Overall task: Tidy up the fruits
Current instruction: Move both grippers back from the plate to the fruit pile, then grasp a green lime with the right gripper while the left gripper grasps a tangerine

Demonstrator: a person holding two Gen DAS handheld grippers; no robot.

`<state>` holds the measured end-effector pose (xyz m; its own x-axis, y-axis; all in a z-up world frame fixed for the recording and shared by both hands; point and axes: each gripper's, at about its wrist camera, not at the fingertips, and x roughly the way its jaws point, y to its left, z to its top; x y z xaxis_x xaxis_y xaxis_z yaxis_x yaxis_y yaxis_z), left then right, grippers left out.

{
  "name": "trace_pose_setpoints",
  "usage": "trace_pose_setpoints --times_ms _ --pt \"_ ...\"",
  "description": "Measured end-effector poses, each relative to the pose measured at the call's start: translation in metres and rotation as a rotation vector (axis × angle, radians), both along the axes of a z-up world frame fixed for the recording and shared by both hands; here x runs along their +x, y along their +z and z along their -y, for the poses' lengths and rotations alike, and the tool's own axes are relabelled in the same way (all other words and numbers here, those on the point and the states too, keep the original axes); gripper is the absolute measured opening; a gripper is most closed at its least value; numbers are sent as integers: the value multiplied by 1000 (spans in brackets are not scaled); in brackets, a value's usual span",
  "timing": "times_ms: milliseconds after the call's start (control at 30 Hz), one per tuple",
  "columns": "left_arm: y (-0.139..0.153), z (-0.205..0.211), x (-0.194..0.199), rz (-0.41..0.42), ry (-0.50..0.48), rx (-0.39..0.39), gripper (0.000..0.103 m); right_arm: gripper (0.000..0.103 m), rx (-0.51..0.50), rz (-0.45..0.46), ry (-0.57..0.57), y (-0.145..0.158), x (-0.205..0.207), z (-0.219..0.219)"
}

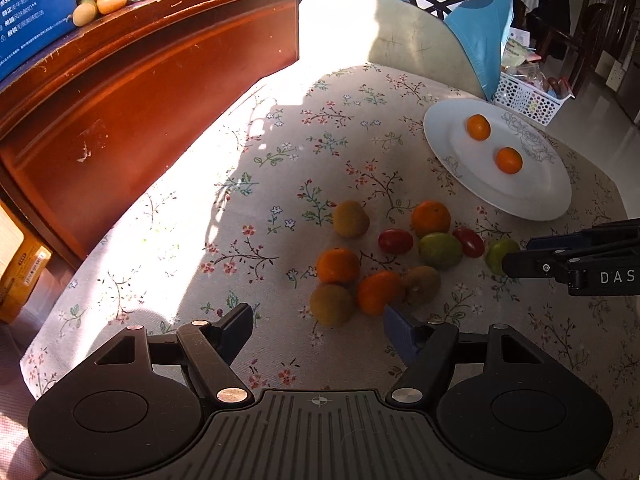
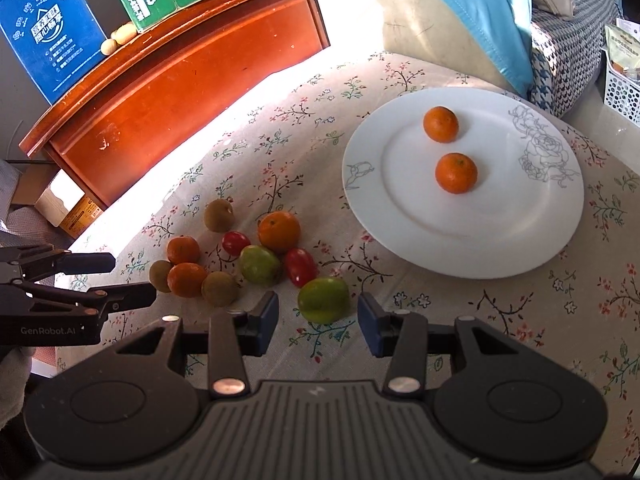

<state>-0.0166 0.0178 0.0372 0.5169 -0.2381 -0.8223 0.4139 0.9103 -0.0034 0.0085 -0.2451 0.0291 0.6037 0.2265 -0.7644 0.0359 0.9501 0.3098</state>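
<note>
A white plate [image 2: 400,216] on the floral tablecloth holds two oranges [image 2: 456,173]; it also shows in the left wrist view [image 1: 532,200]. A cluster of loose fruit lies beside it: oranges [image 1: 338,265], brown kiwis [image 1: 331,305], red tomatoes [image 1: 395,241] and green fruits [image 1: 440,250]. My left gripper [image 1: 320,328] is open and empty, just short of the cluster. My right gripper [image 2: 318,322] is open, its fingers either side of a green fruit [image 2: 323,300], not touching it.
A red-brown wooden cabinet [image 1: 132,92] stands at the left, with boxes and two small fruits [image 1: 100,4] on top. A chair with blue cloth [image 1: 460,28] stands behind the table. A white basket [image 1: 524,100] sits at the far right.
</note>
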Motion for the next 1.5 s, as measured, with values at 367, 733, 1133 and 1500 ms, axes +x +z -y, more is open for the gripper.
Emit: trace_pose_setpoints --times_ms 367,733,1133,1500 --pt "-19 8 8 20 -110 10 61 45 -16 -22 4 -8 4 -2" --pt "-27 15 11 9 -155 -6 35 44 -19 -17 5 -11 7 -4" --pt "-21 12 11 -8 -88 -27 27 32 -33 -5 8 -11 9 -4" --pt "-8 10 5 14 -80 -49 26 32 -24 42 14 -2 6 -7"
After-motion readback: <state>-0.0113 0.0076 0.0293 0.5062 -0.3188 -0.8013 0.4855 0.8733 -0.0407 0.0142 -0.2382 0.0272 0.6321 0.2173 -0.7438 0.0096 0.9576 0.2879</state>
